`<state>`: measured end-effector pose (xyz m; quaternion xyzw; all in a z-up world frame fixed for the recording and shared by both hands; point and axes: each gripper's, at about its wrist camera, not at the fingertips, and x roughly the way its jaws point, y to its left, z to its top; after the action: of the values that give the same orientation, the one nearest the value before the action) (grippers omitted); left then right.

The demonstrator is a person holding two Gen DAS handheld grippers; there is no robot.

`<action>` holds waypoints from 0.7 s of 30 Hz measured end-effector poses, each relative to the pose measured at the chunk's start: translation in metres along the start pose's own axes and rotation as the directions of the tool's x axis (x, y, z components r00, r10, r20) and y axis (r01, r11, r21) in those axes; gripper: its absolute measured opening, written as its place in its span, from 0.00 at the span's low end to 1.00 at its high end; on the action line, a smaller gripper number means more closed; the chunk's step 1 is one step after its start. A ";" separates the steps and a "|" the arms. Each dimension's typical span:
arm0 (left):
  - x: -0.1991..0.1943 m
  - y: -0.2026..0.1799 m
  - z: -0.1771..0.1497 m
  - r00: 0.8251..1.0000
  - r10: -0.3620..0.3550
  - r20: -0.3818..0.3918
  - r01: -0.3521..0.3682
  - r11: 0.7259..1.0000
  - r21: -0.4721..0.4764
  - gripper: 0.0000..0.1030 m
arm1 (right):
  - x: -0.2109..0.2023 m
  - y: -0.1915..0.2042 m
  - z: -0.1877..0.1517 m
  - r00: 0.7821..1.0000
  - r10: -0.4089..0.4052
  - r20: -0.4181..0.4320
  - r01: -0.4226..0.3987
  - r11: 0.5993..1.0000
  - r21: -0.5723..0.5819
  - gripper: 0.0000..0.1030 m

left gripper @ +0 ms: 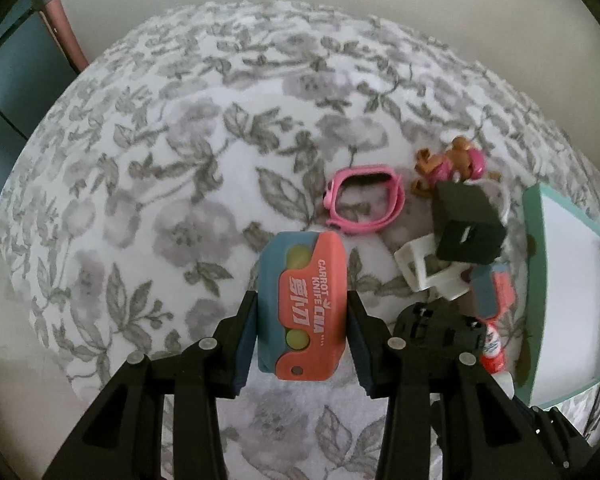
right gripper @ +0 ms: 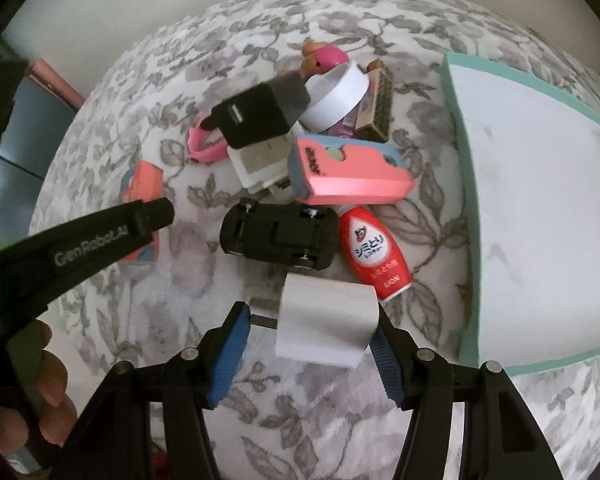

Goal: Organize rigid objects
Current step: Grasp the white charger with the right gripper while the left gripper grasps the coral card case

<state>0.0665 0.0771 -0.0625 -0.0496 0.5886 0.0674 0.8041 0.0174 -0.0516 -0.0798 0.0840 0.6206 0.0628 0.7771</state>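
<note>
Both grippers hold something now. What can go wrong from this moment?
1. The white charger sits off-centre in the right gripper: its left pad seems to touch only the metal plug, so the charger may twist or slip out.
2. The left gripper pinches the carrot knife toy only at its near end; it might tilt.
3. The pile beside the teal tray is crowded; lowering there may knock the black toy car.

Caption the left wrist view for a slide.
Left gripper shut on a carrot knife toy above a floral cloth.
</note>
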 end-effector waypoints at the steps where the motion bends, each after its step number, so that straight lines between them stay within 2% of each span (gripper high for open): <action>1: -0.006 0.003 -0.002 1.000 -0.004 0.014 0.004 1.000 0.000 0.42 | -0.004 -0.002 0.000 1.000 0.003 0.006 -0.003 1.000 0.006 0.60; 5: -0.020 0.002 -0.003 0.999 -0.007 0.051 0.006 1.000 0.013 0.42 | -0.021 -0.008 0.002 0.999 0.002 0.042 -0.003 1.000 0.008 0.60; 10: -0.029 -0.003 -0.006 0.997 -0.007 0.071 0.005 1.000 0.030 0.42 | -0.038 -0.017 0.006 0.996 0.041 0.074 -0.044 0.998 0.045 0.60; 15: -0.036 -0.019 -0.006 0.997 -0.017 0.073 0.013 0.998 0.059 0.42 | -0.056 -0.026 0.010 0.991 0.024 0.135 -0.032 0.998 0.057 0.60; 17: -0.039 -0.031 -0.004 0.997 -0.014 0.075 0.007 0.996 0.090 0.42 | -0.061 -0.034 0.012 0.988 0.008 0.154 -0.020 0.997 0.075 0.60; 21: -0.039 -0.061 0.002 0.999 -0.008 0.052 0.001 0.990 0.143 0.42 | -0.069 -0.057 0.017 0.979 -0.080 0.190 0.054 0.989 0.137 0.60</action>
<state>0.0670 0.0151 -0.0245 0.0086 0.5705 0.0245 0.8209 0.0185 -0.1221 -0.0220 0.1197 0.5468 -0.0128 0.8286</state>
